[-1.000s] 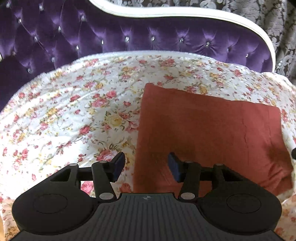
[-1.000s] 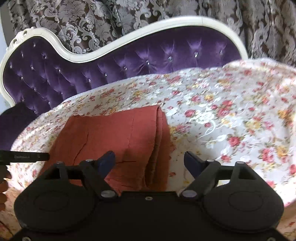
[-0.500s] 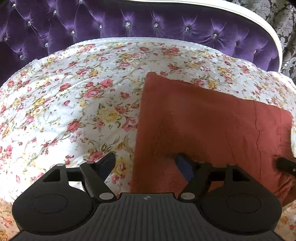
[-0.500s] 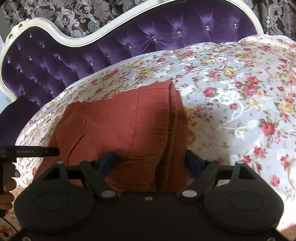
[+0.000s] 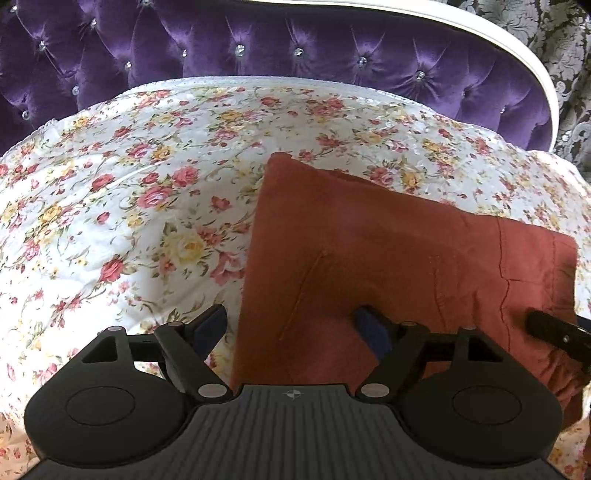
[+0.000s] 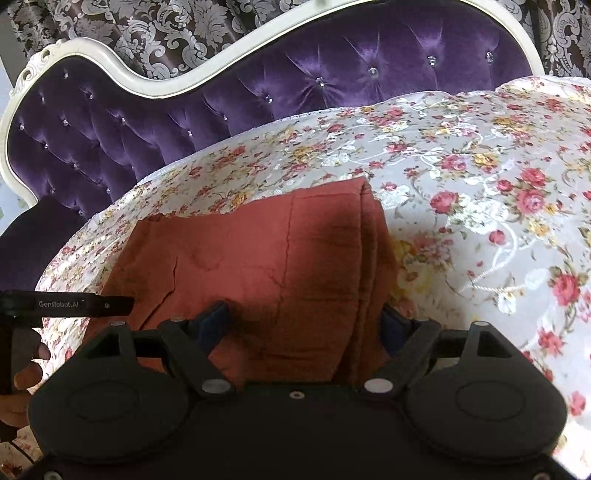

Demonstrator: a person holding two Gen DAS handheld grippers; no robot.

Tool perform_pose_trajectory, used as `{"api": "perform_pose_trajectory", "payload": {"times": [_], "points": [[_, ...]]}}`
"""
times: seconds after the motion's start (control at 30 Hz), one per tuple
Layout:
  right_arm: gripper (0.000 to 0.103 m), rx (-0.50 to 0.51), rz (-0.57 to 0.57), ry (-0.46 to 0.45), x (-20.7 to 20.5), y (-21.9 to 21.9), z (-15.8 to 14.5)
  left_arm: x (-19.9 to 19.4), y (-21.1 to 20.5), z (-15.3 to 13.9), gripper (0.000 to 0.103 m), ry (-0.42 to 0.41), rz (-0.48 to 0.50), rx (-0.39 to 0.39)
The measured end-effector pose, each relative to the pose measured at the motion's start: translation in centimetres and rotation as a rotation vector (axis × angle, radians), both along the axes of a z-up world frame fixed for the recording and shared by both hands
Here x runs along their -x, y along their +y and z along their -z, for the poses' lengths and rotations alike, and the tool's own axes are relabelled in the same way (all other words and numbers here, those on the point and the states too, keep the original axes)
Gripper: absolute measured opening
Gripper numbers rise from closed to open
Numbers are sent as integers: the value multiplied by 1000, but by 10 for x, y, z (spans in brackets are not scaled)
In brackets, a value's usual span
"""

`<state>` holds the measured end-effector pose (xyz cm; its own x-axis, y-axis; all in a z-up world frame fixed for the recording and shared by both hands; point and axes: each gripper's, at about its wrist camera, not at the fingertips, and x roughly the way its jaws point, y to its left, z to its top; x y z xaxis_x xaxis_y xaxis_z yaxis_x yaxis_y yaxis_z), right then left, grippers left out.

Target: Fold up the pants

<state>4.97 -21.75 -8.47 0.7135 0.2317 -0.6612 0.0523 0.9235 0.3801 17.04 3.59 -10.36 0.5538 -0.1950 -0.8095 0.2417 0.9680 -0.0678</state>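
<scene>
The rust-red pants [image 5: 388,251] lie folded into a flat rectangle on the floral bedspread [image 5: 129,206]. My left gripper [image 5: 290,328] is open and straddles the near left edge of the pants, its right finger pressing on the cloth. In the right wrist view the pants [image 6: 258,258] show stacked folded layers along their right edge. My right gripper [image 6: 310,321] is open and straddles that near right edge, one finger on the cloth and one just outside it. The right gripper's tip also shows in the left wrist view [image 5: 554,330].
A purple tufted headboard [image 5: 295,48] with a white frame [image 6: 122,70] rises behind the bedspread. Patterned curtains [image 6: 166,22] hang behind it. The left gripper's arm, labelled GenRobot.AI [image 6: 66,304], and the person's fingers [image 6: 26,373] show at the left of the right wrist view.
Both grippers have come down and forward onto the pants' near edge. The left jaws have opened wider. The pants look larger and closer in both views.
</scene>
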Motion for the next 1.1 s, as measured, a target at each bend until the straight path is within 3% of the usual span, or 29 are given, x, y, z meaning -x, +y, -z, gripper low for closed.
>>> {"api": "perform_pose_trajectory", "payload": {"times": [0.47, 0.6, 0.67, 0.73, 0.77, 0.8, 0.87, 1.1], "points": [[84, -24, -47, -7, 19, -7, -2, 28, 35, 3, 79, 10, -8, 56], [83, -33, -49, -16, 19, -8, -1, 21, 25, 3, 80, 1, 8, 54], [73, -33, -52, -19, 17, -7, -1, 15, 11, 3, 79, -4, 46, 61], [59, -29, -48, -17, 13, -7, -2, 10, -1, 3, 69, -10, 67, 75], [47, -26, -43, -16, 11, -7, -4, 8, -5, 0, 57, -15, 59, 74], [44, -25, -50, -19, 10, -7, -8, 9, -9, -3, 36, -27, 40, 66], [34, -13, -72, -53, 10, -6, -18, 14, -16, -14, 17, -73, 13, 37], [32, 94, -51, -196, -10, -31, -64, 7, -56, -63, 14, -201, 65, 56]]}}
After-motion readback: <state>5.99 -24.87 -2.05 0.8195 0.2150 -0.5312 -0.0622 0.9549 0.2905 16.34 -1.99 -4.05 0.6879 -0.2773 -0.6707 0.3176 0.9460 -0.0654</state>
